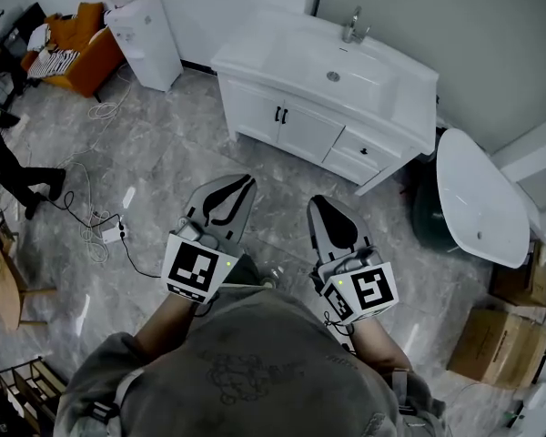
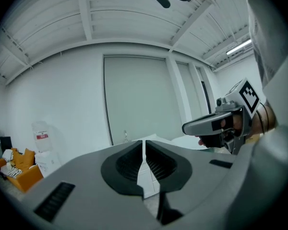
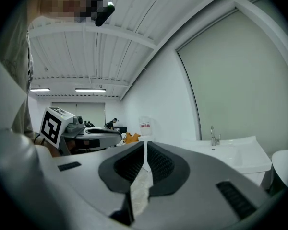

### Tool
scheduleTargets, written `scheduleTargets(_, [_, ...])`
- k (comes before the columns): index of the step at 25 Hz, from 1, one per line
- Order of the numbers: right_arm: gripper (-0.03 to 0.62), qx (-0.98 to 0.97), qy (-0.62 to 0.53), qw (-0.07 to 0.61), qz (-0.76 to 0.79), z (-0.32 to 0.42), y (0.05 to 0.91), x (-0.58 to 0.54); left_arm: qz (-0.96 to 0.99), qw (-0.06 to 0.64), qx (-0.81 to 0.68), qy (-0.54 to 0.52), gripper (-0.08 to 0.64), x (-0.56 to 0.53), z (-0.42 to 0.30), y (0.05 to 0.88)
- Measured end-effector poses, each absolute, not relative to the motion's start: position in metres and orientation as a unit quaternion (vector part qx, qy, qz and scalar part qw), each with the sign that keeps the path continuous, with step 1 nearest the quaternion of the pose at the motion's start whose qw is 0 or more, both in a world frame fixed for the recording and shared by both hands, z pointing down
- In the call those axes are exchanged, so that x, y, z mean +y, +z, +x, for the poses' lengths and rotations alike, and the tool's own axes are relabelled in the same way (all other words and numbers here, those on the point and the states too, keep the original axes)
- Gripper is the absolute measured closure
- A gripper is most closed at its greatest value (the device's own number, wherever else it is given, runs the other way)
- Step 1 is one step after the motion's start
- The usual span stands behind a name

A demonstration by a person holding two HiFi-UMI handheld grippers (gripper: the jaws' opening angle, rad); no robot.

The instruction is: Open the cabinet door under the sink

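Observation:
The white vanity (image 1: pixel 255 107) stands across the marble floor, its sink basin (image 1: pixel 332 66) and faucet (image 1: pixel 352 25) on top. Two shut doors (image 1: pixel 300 133) carry black handles (image 1: pixel 279 114); drawers (image 1: pixel 357 157) lie to their right. My left gripper (image 1: pixel 248 181) and right gripper (image 1: pixel 317 201) hover side by side over the floor, pointing at the vanity and well short of it. Both are shut and hold nothing. In the left gripper view the shut tips (image 2: pixel 144 142) face the vanity, with the right gripper (image 2: pixel 216 123) alongside. From the right gripper view (image 3: pixel 145 143), the faucet (image 3: pixel 212 135) shows at the right.
A water dispenser (image 1: pixel 146 35) and an orange sofa (image 1: pixel 77 57) stand at the back left. Cables and a power strip (image 1: pixel 109 235) lie on the floor at the left. Right of the vanity are a dark bin (image 1: pixel 432 212), a white oval tub (image 1: pixel 478 198) and a cardboard box (image 1: pixel 496 344).

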State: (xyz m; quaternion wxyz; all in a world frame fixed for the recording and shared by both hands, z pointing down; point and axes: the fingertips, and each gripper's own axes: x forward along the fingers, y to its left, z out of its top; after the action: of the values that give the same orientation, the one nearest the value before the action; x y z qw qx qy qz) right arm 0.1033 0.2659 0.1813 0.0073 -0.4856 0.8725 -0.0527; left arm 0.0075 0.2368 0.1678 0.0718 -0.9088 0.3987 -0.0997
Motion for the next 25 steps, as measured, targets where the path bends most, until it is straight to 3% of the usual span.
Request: scheduleTargets(25, [0.554, 0.862, -0.08, -0.04, -0.5, 0.09, 0.226, 0.128, -0.908, 0.07, 0.394, -0.121, 0.528, 0.09, -0.01, 0.213])
